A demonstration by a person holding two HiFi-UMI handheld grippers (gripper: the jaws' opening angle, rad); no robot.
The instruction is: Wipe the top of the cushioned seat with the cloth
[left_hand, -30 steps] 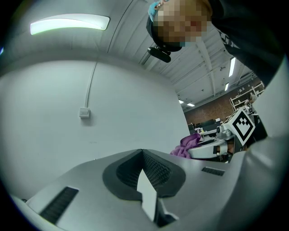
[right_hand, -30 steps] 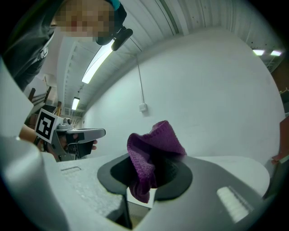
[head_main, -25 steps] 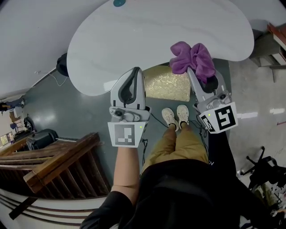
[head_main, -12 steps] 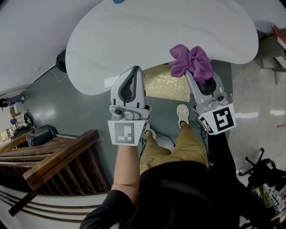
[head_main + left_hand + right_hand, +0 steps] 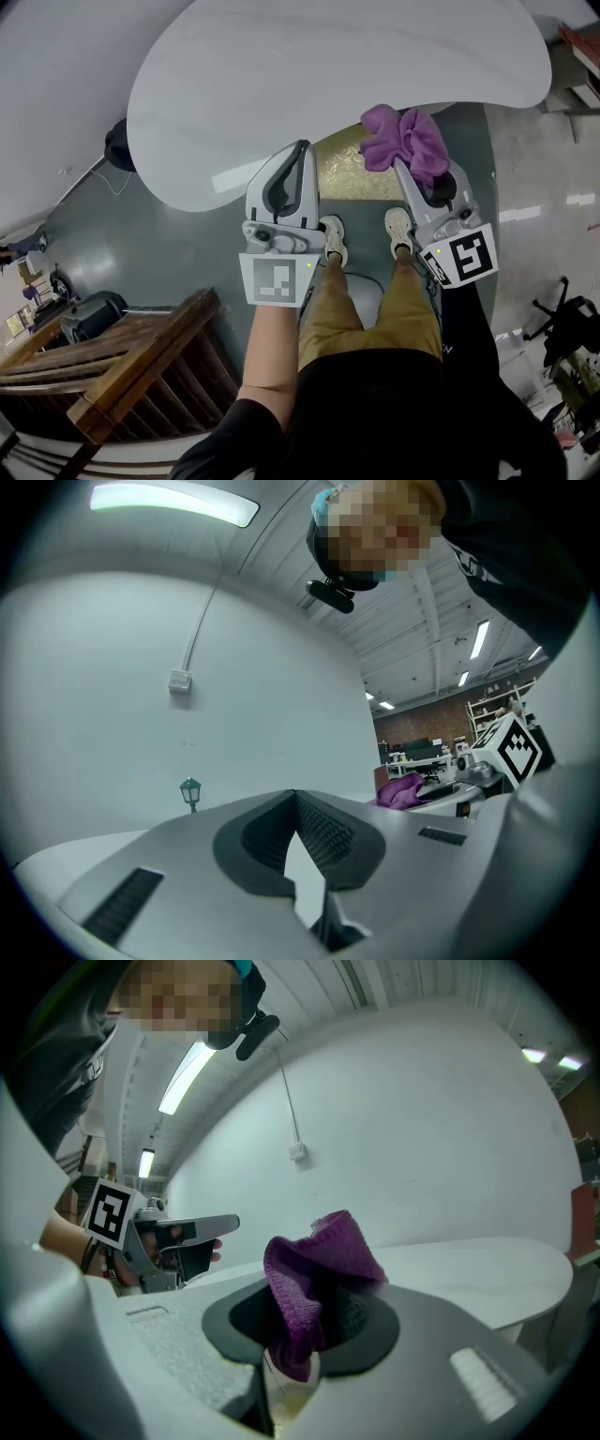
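Grey left gripper hovering at near-left of gold square cushioned seat, jaws pressing together on nothing. Grey right gripper pinching bunched purple cloth over seat's right edge. White curved tabletop overhanging seat's far side.

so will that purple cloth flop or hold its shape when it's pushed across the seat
Probably floppy and light: the purple cloth bunches in loose folds in the right gripper. Its knitted texture should drag, not slip.
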